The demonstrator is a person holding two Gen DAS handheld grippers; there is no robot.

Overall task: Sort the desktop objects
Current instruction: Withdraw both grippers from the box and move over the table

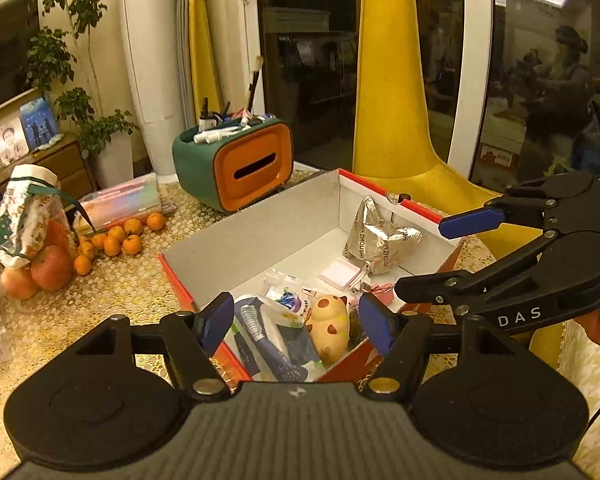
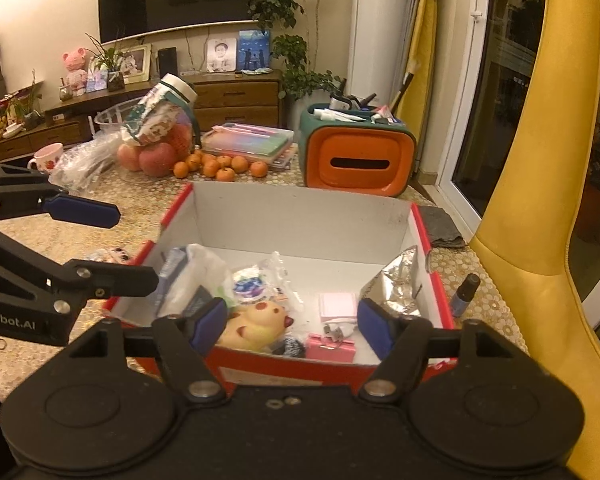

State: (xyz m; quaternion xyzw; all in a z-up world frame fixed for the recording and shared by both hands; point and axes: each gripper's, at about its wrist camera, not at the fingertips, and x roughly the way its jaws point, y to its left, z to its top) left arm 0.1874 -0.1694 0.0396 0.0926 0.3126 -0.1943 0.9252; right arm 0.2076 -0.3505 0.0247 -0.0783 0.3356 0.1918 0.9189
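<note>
A red cardboard box [image 1: 260, 224] [image 2: 300, 216] with a white inside stands on the table. In it lie a yellow spotted toy [image 1: 330, 328] [image 2: 256, 322], a silver foil packet [image 1: 380, 240] [image 2: 400, 284], a pink pad [image 1: 338, 272] [image 2: 337, 305], a pink clip box [image 2: 332, 348] and plastic bags with toiletries [image 1: 268, 336] [image 2: 192, 276]. My left gripper [image 1: 296, 324] [image 2: 134, 246] is open and empty over the box's near left corner. My right gripper [image 2: 292, 326] [image 1: 420, 256] is open and empty at the box's near edge.
A green and orange tissue holder [image 1: 240, 164] [image 2: 360, 156] with pens stands behind the box. Small oranges [image 1: 116, 240] [image 2: 220, 168], apples and a bagged jar [image 1: 24, 216] [image 2: 160, 116] lie to the left. A small blue bottle [image 2: 464, 294] stands right of the box. A yellow chair [image 2: 540, 220] is at right.
</note>
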